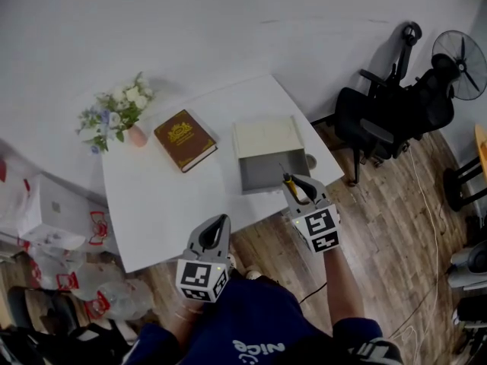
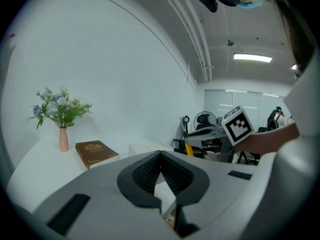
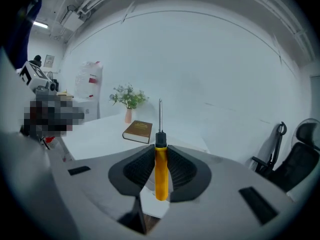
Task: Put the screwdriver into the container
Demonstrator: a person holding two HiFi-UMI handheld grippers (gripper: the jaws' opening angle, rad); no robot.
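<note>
The right claw (image 1: 295,185) grips the screwdriver (image 3: 161,171) by its handle. Lower it inside the container (image 1: 266,172) before releasing; left claw (image 1: 220,225) closed, empty.

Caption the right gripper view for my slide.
Right gripper clamps a yellow-handled screwdriver, shaft forward, before a white table bearing a brown book.

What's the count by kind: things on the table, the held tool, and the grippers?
Vase: 1
Book: 1
Container: 1
Screwdriver: 1
Grippers: 2, left gripper and right gripper
Total: 6
</note>
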